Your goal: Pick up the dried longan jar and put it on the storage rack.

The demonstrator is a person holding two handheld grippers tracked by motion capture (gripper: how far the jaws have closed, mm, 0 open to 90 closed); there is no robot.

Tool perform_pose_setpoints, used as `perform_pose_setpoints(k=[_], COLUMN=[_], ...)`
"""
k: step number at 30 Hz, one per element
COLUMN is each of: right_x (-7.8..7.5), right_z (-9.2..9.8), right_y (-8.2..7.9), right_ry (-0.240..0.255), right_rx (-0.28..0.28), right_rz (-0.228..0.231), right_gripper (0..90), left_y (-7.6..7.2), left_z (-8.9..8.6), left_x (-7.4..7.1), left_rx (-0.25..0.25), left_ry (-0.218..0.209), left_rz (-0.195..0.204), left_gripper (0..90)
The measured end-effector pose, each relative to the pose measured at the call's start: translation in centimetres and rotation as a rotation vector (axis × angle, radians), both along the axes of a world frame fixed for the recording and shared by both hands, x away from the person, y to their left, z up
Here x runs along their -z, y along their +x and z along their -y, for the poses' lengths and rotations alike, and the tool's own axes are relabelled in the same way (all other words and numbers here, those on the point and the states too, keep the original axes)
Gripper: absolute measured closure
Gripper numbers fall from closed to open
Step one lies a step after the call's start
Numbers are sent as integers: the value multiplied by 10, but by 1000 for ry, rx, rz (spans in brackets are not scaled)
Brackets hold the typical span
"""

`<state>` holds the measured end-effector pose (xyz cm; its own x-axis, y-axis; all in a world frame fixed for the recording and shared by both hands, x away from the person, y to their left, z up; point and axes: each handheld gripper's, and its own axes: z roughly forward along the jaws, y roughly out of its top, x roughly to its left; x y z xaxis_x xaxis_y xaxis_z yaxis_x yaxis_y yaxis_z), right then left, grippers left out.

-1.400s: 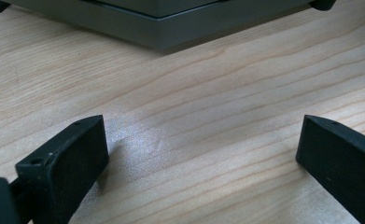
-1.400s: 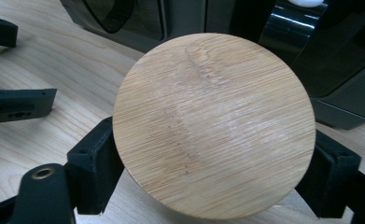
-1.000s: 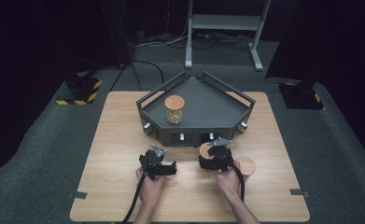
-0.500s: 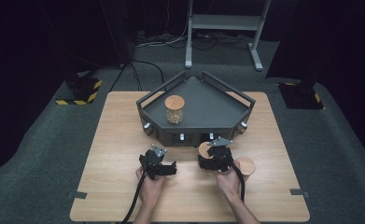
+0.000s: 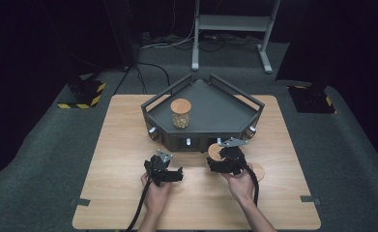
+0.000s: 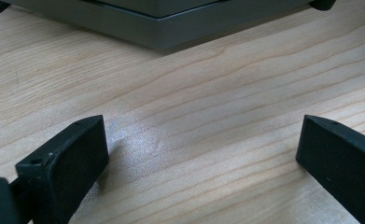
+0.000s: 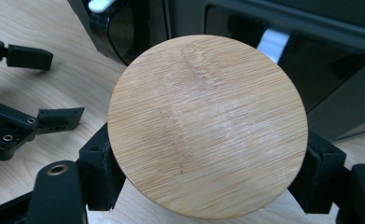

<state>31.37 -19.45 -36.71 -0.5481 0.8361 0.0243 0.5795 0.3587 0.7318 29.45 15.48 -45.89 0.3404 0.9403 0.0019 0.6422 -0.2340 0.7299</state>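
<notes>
My right gripper is shut on a round wooden lid, one black jaw pressing on each side; what lies under the lid is hidden. From above, that gripper holds the lid just in front of the dark grey tray. A lidded glass jar with pale contents stands on the tray's left part. My left gripper rests low over the wooden table, open, with only bare wood between its jaws. It also appears, open, in the right gripper view.
Another wooden disc lies on the table just right of the right hand. The tray's front edge is close ahead of the left gripper. Black cables trail back from both grippers. Grey carpet surrounds the table, and a metal stand is behind.
My right gripper has risen slightly with the wooden lid and edged toward the tray. The left gripper has stayed in place.
</notes>
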Motion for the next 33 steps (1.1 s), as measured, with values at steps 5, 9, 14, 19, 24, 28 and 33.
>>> perform_pose_setpoints(k=[5, 9, 14, 19, 24, 28, 33], right_x=[-7, -13, -24, -32, -41, -46, -57], right_z=[5, 10, 18, 22, 28, 31, 36], right_y=[1, 2, 6, 8, 10, 10, 11], right_ry=[7, 11, 26, 33, 43, 51, 62], right_rx=[-1, -3, -10, -21, -35, -37, -44], right_rz=[4, 8, 4, 4, 3, 6, 12], right_gripper=[249, 249, 249, 249, 249, 249, 249], left_y=[0, 0, 0, 0, 0, 0, 0], left_z=[0, 0, 0, 0, 0, 0, 0], left_x=[0, 0, 0, 0, 0, 0, 0], left_rx=[0, 0, 0, 0, 0, 0, 0], left_ry=[0, 0, 0, 0, 0, 0, 0], left_rz=[0, 0, 0, 0, 0, 0, 0], left_gripper=[22, 22, 22, 22, 22, 22, 22])
